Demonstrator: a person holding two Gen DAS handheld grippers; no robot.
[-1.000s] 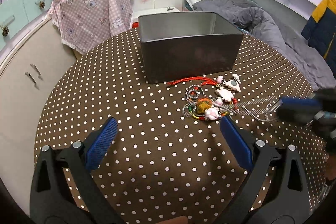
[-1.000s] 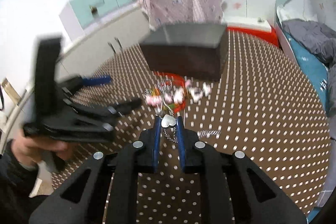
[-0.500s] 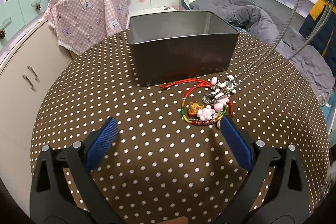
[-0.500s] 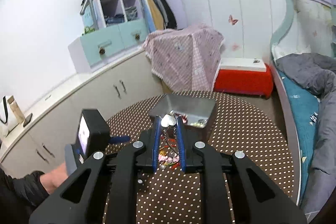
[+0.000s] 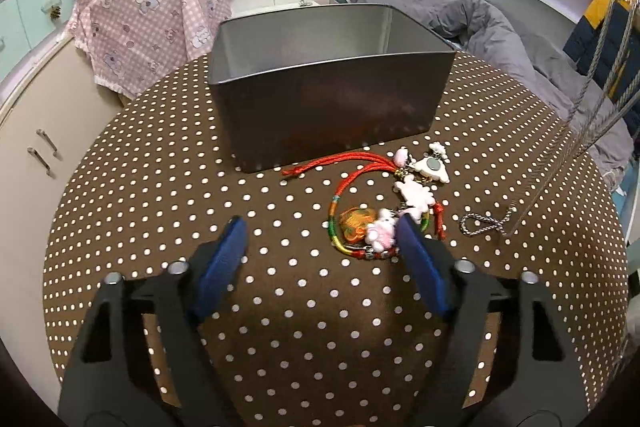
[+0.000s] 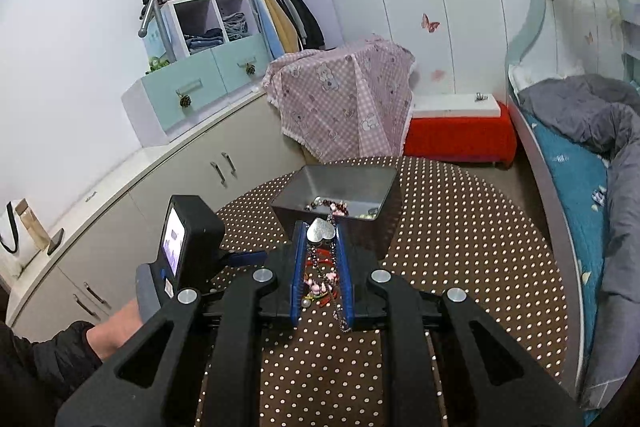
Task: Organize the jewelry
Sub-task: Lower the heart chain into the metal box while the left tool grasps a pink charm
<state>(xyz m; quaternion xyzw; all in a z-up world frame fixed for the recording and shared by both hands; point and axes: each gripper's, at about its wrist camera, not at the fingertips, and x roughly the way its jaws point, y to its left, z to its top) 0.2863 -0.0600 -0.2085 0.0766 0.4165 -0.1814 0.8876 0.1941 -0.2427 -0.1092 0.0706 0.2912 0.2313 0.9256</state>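
A silver chain [image 5: 600,75] with a heart pendant [image 6: 320,230] is pinched in the right claw [image 6: 320,239] above the bench [image 5: 160,187]. The left claw [image 5: 320,235] is closing — nothing gripped — beside the charm bracelets [image 5: 384,211], near the tin [image 5: 332,107].

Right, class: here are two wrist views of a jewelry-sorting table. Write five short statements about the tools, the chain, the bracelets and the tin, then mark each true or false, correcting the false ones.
1. The right tool grips a heart pendant. True.
2. The silver chain lies wholly flat. False: most of it hangs, only its end on the table.
3. The grey tin is empty. False: jewelry lies inside.
4. The bracelets lie outside the tin. True.
5. The left tool holds a bracelet. False: its jaws are closing on nothing.
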